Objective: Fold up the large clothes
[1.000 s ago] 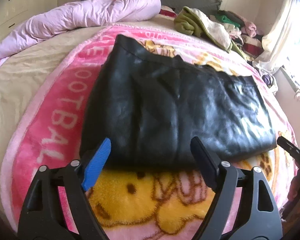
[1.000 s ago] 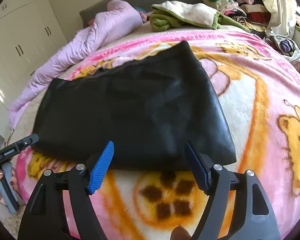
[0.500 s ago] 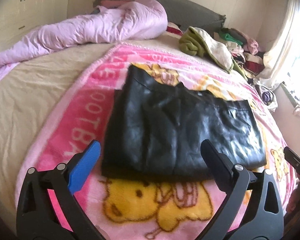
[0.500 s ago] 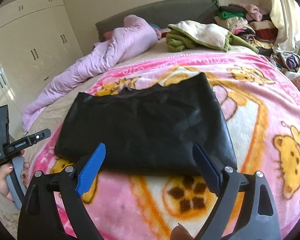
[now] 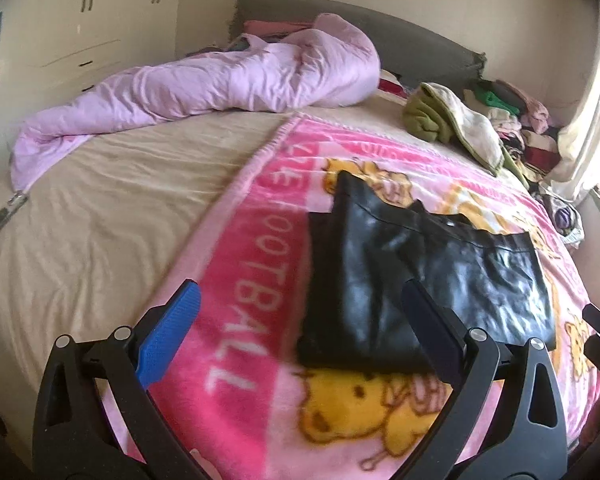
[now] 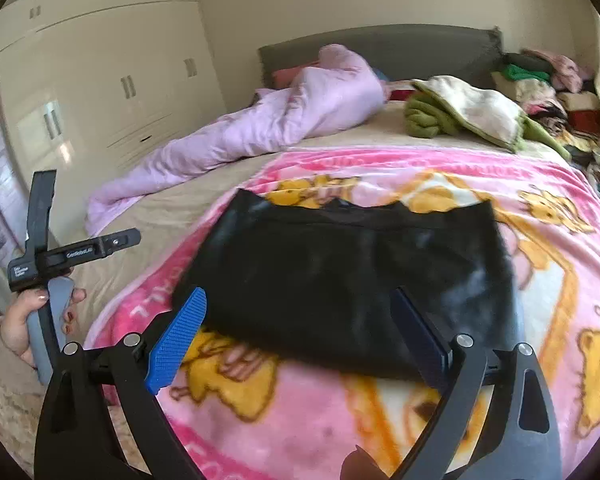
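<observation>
A black leather-like garment (image 5: 420, 280) lies folded into a flat rectangle on the pink cartoon blanket (image 5: 260, 280); it also shows in the right wrist view (image 6: 348, 280). My left gripper (image 5: 300, 308) is open and empty, raised above the garment's near left corner. My right gripper (image 6: 300, 308) is open and empty, raised over the garment's near edge. The left gripper's handle, held in a hand, shows at the left of the right wrist view (image 6: 52, 264).
A rolled lilac duvet (image 5: 204, 88) lies across the far left of the bed. A green and cream garment (image 5: 452, 120) and a pile of clothes (image 5: 516, 120) sit at the far right. White wardrobes (image 6: 100, 80) stand on the left. A dark headboard (image 6: 400, 48) is behind.
Both grippers have pulled back and up from the folded black garment, which looks smaller. The left gripper has also swung left. The garment has stayed in place.
</observation>
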Available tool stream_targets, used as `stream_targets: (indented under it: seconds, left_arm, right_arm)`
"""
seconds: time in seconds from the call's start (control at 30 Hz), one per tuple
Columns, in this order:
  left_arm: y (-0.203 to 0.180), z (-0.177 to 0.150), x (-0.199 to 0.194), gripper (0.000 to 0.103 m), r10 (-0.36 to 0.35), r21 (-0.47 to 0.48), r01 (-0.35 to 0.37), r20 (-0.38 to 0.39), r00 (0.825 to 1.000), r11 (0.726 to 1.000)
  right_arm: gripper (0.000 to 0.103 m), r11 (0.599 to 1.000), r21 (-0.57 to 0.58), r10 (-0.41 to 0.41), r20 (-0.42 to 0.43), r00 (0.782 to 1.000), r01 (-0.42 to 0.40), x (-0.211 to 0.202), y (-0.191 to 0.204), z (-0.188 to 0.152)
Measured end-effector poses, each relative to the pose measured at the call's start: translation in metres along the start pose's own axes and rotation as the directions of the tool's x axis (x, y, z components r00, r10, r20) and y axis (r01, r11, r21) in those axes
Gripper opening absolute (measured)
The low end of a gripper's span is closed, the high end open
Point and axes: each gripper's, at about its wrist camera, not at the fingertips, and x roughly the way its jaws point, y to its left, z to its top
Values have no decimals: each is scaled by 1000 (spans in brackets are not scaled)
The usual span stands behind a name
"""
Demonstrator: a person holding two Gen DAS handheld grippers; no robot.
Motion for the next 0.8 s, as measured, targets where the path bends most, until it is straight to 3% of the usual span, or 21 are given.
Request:
stream_targets:
  seconds: [0.43, 0.63, 0.8]
  left_arm:
    - [39, -9, 11, 94, 91, -5, -91, -41, 995, 996]
    - [47, -17, 29, 94, 98, -1, -98, -88, 991, 995]
    - [39, -21, 47, 94, 78, -1, -79, -124, 989, 997]
  right_arm:
    - [93, 989, -108, 91, -70, 993, -98, 41, 59, 4]
    - [93, 987, -114, 97, -123, 988, -111, 70, 71, -6]
    - [91, 990, -119, 53, -156, 986, -72, 94, 72, -18]
